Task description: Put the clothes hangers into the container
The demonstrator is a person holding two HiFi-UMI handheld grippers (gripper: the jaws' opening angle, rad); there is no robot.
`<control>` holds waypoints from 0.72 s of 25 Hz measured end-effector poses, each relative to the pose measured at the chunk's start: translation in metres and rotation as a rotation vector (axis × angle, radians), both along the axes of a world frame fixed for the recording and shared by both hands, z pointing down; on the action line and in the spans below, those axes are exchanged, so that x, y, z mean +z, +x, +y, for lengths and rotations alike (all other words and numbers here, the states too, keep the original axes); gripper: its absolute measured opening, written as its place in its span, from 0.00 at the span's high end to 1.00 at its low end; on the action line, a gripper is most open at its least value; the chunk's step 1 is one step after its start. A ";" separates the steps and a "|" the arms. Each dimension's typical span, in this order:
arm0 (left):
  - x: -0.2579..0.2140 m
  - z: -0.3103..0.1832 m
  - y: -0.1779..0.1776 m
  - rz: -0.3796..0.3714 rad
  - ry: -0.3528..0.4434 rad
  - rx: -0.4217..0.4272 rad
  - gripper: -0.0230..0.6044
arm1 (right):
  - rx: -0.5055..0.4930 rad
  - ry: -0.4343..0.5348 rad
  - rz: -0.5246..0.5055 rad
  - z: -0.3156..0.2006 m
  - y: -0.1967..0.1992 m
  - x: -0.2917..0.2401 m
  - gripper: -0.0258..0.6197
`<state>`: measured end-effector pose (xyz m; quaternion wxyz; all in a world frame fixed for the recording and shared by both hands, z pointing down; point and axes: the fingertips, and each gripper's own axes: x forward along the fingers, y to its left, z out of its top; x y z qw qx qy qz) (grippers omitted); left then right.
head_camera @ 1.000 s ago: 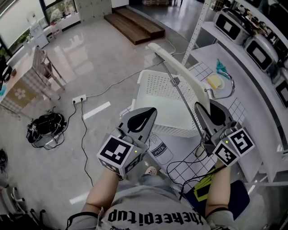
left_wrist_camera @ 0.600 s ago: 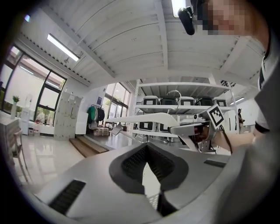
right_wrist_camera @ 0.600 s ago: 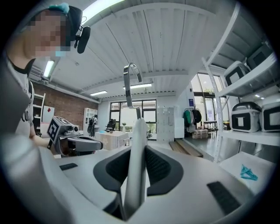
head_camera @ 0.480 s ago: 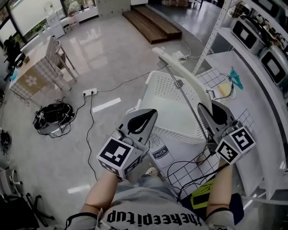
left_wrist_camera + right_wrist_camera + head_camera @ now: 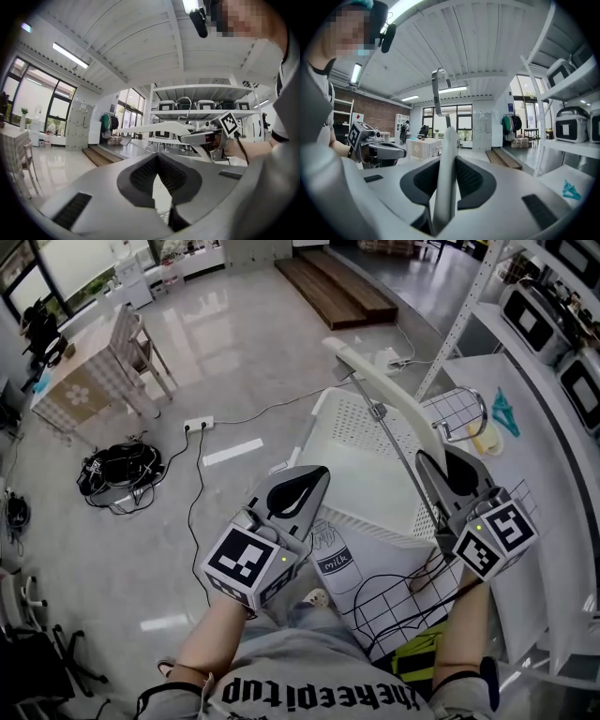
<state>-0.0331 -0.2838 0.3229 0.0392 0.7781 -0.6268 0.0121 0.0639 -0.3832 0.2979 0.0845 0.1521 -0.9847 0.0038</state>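
Fingers [image 5: 474, 180] of the right gripper [image 5: 433, 465] pinch the hanger [image 5: 386, 397], which has sunk slightly and now hangs over the basket [image 5: 342, 423]; release looks close. Left gripper [image 5: 315, 476] sits closed and empty nearby.

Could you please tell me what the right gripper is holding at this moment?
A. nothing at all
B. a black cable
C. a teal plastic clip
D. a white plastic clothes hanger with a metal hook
D: in the right gripper view, the right gripper has its jaws closed on the white plastic clothes hanger with a metal hook, and the hook rises above them.
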 end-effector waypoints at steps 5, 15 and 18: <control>0.000 -0.005 -0.001 -0.006 0.000 -0.021 0.95 | -0.057 -0.024 -0.013 -0.008 -0.009 0.006 0.84; 0.005 -0.010 -0.004 0.008 -0.033 -0.055 0.95 | -0.085 -0.135 0.018 -0.015 -0.018 0.046 0.84; 0.006 -0.012 -0.004 0.001 -0.031 -0.056 0.95 | -0.090 -0.143 0.039 -0.014 -0.020 0.056 0.83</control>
